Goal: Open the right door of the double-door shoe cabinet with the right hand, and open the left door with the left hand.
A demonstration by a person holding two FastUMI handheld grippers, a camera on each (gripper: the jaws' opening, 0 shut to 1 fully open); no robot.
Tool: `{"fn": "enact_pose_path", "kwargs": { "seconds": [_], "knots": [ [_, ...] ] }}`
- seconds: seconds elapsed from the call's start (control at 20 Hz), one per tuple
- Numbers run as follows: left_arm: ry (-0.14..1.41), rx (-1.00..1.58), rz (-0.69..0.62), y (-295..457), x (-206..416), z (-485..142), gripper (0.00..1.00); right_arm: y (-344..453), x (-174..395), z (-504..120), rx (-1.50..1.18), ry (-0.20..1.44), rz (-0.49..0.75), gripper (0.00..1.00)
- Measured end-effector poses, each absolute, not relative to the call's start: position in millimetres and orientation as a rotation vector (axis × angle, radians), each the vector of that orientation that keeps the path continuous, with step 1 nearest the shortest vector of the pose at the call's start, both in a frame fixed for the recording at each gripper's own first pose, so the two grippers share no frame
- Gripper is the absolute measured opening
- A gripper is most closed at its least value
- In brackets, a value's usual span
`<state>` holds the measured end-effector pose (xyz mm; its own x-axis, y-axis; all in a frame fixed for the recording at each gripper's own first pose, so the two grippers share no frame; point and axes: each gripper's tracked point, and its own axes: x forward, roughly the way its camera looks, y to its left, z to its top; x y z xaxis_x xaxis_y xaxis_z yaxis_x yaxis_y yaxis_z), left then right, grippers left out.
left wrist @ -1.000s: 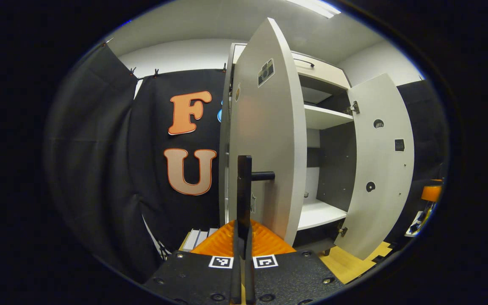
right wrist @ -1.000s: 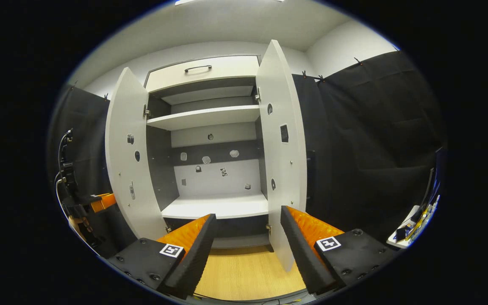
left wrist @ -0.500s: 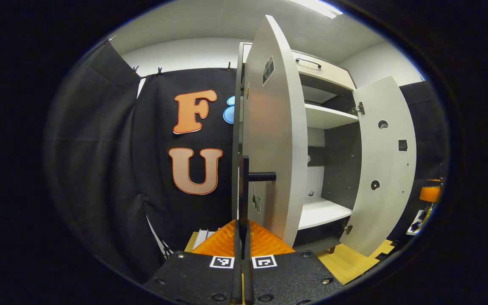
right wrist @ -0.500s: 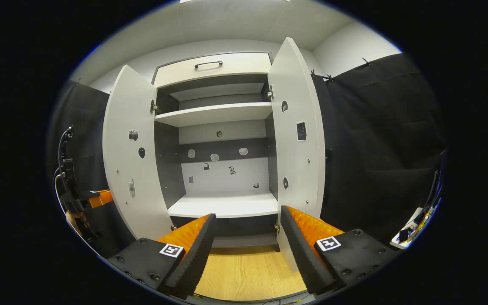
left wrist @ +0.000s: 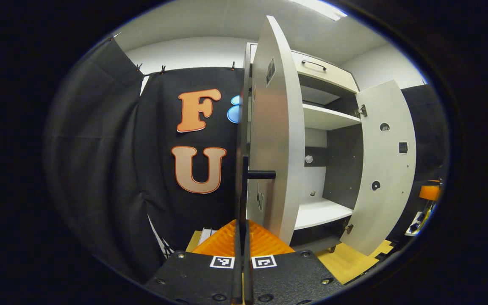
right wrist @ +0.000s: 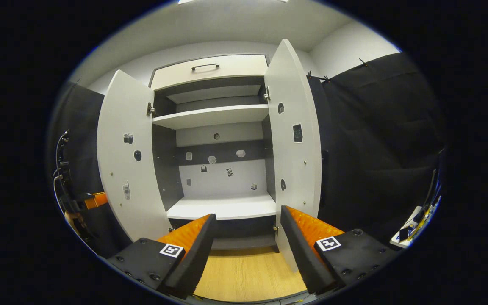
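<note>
My left gripper (left wrist: 242,237) is pinched tight on the dark bar handle (left wrist: 244,190) of the left door (left wrist: 275,140), both fingers pressed against the bar just below its standoff peg. That door stands swung well out from the shoe cabinet (right wrist: 210,70), its edge turned toward me, with the black cloth wall (left wrist: 100,161) to its left. My right gripper (right wrist: 246,237) hangs spread wide and empty over the wooden floor (right wrist: 244,275), in front of the cabinet's lower shelf (right wrist: 223,207) and apart from everything. Just beyond its right finger the right door (right wrist: 292,140) stands swung out; in the right gripper view both doors flank the bare upper shelf (right wrist: 210,116), with a closed drawer (right wrist: 208,67) above.

I judge both doors as good as open. The risk now is on the left: pulling further could strain the hinge (right wrist: 149,109) past its stop, or swing the door into the cloth wall. Letting go at an angle might tug the door back inward.
</note>
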<state>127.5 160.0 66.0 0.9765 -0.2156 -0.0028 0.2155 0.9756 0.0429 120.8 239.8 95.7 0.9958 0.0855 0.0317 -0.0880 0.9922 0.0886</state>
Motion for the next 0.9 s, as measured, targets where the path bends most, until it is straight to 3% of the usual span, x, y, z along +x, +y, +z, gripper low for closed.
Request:
{"fn": "enact_pose_path", "kwargs": {
  "seconds": [0.75, 0.8, 0.85, 0.9],
  "knots": [
    [0.015, -0.026, -0.225, 152, 68, 81, 0.0, 223, 127, 89, 0.07, -0.015, 0.06, 0.98],
    [0.015, -0.02, -0.221, 152, 64, 82, 0.0, 224, 128, 88, 0.068, -0.015, 0.061, 0.88],
    [0.014, -0.013, -0.219, 151, 61, 83, 0.0, 223, 129, 88, 0.065, -0.015, 0.06, 0.98],
    [0.013, -0.007, -0.214, 149, 57, 84, 0.0, 221, 130, 87, 0.06, -0.015, 0.057, 0.98]
  ]
}}
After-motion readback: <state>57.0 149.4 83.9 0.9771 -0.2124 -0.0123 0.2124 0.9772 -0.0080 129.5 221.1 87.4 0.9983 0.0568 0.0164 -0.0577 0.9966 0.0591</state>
